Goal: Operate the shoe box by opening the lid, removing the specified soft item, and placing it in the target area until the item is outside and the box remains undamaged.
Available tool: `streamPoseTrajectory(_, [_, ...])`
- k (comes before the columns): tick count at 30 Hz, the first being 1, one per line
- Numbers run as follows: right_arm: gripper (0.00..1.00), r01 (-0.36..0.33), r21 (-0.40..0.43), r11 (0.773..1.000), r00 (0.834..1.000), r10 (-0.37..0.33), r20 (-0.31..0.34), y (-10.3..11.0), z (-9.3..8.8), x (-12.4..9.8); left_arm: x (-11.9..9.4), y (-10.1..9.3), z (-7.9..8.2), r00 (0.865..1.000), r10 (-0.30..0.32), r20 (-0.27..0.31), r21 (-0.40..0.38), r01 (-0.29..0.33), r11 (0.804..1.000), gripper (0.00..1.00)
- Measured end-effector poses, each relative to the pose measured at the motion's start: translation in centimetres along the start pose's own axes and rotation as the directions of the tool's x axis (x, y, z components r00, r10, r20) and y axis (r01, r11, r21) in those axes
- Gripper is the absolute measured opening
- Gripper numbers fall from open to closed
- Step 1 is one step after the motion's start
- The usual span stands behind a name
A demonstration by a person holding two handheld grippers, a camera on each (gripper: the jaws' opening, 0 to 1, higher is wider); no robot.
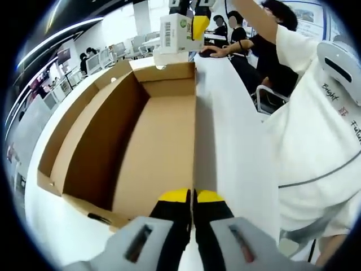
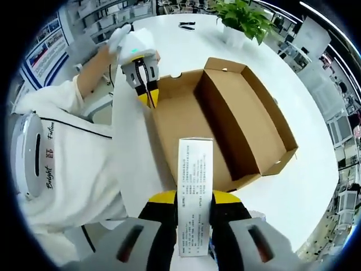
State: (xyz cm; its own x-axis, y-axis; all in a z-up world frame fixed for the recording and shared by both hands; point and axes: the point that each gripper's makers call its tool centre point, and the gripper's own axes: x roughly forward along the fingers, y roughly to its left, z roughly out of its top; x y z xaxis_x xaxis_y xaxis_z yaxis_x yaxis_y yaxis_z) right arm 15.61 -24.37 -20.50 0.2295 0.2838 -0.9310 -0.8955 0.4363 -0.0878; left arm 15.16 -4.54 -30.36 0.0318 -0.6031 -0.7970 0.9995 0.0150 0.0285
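Around the left gripper (image 1: pixel 193 197) the white tabletop (image 1: pixel 231 130) runs ahead and to its right, where a person's white sleeve (image 1: pixel 316 141) crowds close. People sit at desks (image 1: pixel 225 34) beyond the tabletop's far end. Its jaws are pressed together over the near wall of the open cardboard shoe box (image 1: pixel 152 152); whether they pinch that edge cannot be told. The box's long axis runs straight away from this gripper, its interior bare cardboard, its raised flap (image 1: pixel 84 124) standing along the left side.

The right gripper (image 2: pixel 194 199) is clamped on a white packet (image 2: pixel 195 192) with printed text, held above the box's end nearest it, the packet's long axis lying along the jaws. In the right gripper view, the box stretches ahead and rightward, with the left gripper at its far-left corner. A potted plant (image 2: pixel 242 20) stands well beyond the box's far end, and a small dark object (image 2: pixel 186 25) lies near it. Open tabletop spreads to the right of the box and beyond it; the sleeve and a white chair (image 2: pixel 25 152) close off the left.
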Motion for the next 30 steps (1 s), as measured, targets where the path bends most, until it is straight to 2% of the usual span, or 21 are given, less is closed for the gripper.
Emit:
streamPoseTrajectory(3, [0.20, 0.006, 0.001, 1.000, 1.000, -0.006, -0.008, 0.2, -1.2, -0.1, 0.0, -0.1, 0.0, 1.000, -0.002, 0.004, -0.005, 0.002, 1.000, 0.01])
streamPoseTrajectory(6, [0.20, -0.030, 0.012, 0.999, 0.999, 0.030, 0.024, 0.7, -1.4, -0.2, 0.2, -0.2, 0.2, 1.000, -0.007, -0.010, -0.003, 0.007, 1.000, 0.01])
streamPoseTrajectory(10, [0.20, -0.007, 0.012, 1.000, 1.000, 0.007, 0.023, 0.7, -2.2, -0.4, 0.2, -0.3, 0.1, 1.000, -0.005, -0.011, 0.001, 0.005, 1.000, 0.01])
streamPoseTrajectory(13, [0.20, 0.003, -0.013, 1.000, 1.000, -0.003, -0.008, 0.8, -3.6, -0.6, 0.2, -0.3, 0.1, 1.000, -0.009, -0.011, 0.004, 0.009, 1.000, 0.01])
streamPoseTrajectory(16, [0.20, -0.002, 0.009, 1.000, 1.000, 0.002, 0.009, 1.0, -4.7, -0.7, 0.2, -0.4, 0.2, 1.000, -0.007, -0.003, 0.003, 0.007, 1.000, 0.01])
streamPoseTrajectory(19, [0.20, -0.024, -0.016, 1.000, 0.999, 0.024, 0.029, 1.7, -5.9, -0.5, 0.3, -0.4, 0.3, 1.000, 0.004, -0.002, 0.007, -0.004, 1.000, 0.01])
streamPoseTrajectory(22, [0.20, 0.005, -0.045, 0.999, 1.000, -0.005, 0.013, 1.8, -7.5, 0.0, 0.4, -0.4, 0.4, 1.000, 0.001, -0.003, 0.001, -0.001, 1.000, 0.01])
streamPoseTrajectory(24, [0.20, 0.013, -0.104, 0.995, 0.999, -0.017, -0.033, 2.1, -8.7, 0.0, 0.2, -0.1, 0.2, 1.000, 0.000, -0.005, 0.000, 0.000, 1.000, 0.01])
streamPoseTrajectory(27, [0.20, 0.006, -0.094, 0.996, 1.000, -0.007, -0.014, 2.7, -9.7, 0.3, 0.2, 0.1, 0.2, 1.000, 0.005, -0.002, 0.004, -0.005, 1.000, 0.01])
streamPoseTrajectory(30, [0.20, -0.009, -0.087, 0.996, 1.000, 0.007, -0.029, 2.8, -10.7, 0.4, 0.1, 0.2, 0.1, 1.000, 0.007, 0.006, 0.006, -0.007, 1.000, 0.01])
